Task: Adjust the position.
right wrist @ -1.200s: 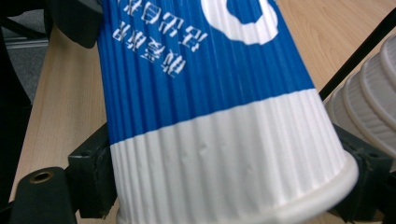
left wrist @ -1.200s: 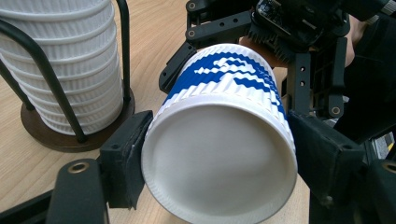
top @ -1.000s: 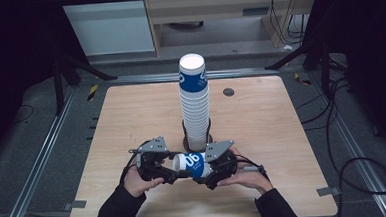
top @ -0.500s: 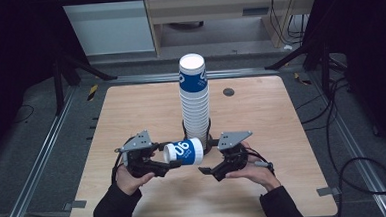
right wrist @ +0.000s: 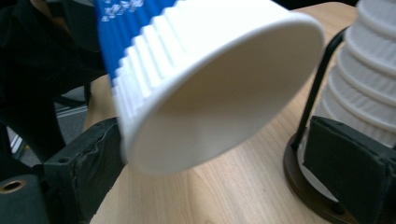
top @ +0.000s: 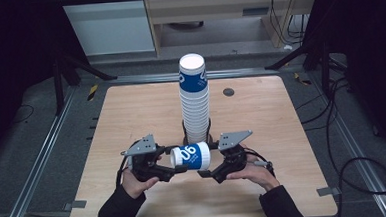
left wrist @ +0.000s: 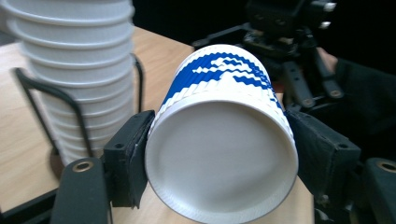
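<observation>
From above, a blue-and-white cup (top: 190,156) lies sideways between both hands, just near of the tall cup stack (top: 195,101). Left gripper view: the left gripper (left wrist: 219,154) clamps the cup's base end. Right gripper view: the right gripper (right wrist: 224,158) has just been opening, its jaws wide around the rim, pads clear. The handover looks done; next, the right hand should back away.
</observation>
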`<state>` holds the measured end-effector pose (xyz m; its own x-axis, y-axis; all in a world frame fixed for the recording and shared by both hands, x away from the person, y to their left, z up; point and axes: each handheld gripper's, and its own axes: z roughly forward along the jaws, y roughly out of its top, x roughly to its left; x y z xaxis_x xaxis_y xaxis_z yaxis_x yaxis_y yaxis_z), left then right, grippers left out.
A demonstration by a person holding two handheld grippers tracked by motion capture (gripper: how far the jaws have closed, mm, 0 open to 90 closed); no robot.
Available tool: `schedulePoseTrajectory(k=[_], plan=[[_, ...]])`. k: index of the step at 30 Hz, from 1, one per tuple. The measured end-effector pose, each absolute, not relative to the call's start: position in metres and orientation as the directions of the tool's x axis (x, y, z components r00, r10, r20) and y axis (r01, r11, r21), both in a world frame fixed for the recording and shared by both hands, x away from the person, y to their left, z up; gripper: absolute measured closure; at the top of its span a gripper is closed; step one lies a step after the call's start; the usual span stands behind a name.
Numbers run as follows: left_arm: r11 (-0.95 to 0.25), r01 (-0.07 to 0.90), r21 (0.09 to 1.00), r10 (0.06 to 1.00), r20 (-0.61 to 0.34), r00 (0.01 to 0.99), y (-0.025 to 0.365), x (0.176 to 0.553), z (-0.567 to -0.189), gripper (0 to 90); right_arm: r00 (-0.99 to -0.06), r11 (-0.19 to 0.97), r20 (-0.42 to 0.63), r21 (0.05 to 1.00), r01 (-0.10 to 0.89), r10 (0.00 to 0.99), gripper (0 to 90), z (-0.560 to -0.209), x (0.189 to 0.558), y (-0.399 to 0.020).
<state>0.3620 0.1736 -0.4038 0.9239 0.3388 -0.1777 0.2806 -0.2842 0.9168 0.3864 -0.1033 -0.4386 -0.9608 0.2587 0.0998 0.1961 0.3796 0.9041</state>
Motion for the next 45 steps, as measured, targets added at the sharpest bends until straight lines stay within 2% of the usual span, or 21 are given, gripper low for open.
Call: schedulePoseTrajectory(k=[6, 9, 34, 39, 45], plan=[[-0.315, 0.272, 0.909, 0.298, -0.177, 0.938, 0.167, 0.359, -0.406, 27.1, -0.974, 0.387, 0.100, 0.905, 0.174, 0.205, 6.6, -0.440, 0.384, -0.100], [-0.321, 0.274, 0.906, 0.290, -0.182, 0.940, 0.165, 0.359, -0.408, 27.1, -0.978, 0.384, 0.107, 0.908, 0.169, 0.177, 9.9, -0.441, 0.382, -0.099], [-0.361, 0.279, 0.890, 0.277, -0.183, 0.943, 0.164, 0.360, -0.406, 27.0, -0.981, 0.403, 0.114, 0.900, 0.168, 0.156, 13.4, -0.444, 0.382, -0.100], [-0.360, 0.280, 0.890, 0.284, -0.181, 0.942, 0.166, 0.360, -0.402, 20.4, -0.983, 0.402, 0.099, 0.902, 0.155, 0.157, 13.8, -0.442, 0.382, -0.103], [-0.386, 0.276, 0.880, 0.294, -0.166, 0.941, 0.178, 0.363, -0.393, 17.5, -0.981, 0.437, 0.064, 0.889, 0.139, 0.182, 13.7, -0.440, 0.382, -0.108]])
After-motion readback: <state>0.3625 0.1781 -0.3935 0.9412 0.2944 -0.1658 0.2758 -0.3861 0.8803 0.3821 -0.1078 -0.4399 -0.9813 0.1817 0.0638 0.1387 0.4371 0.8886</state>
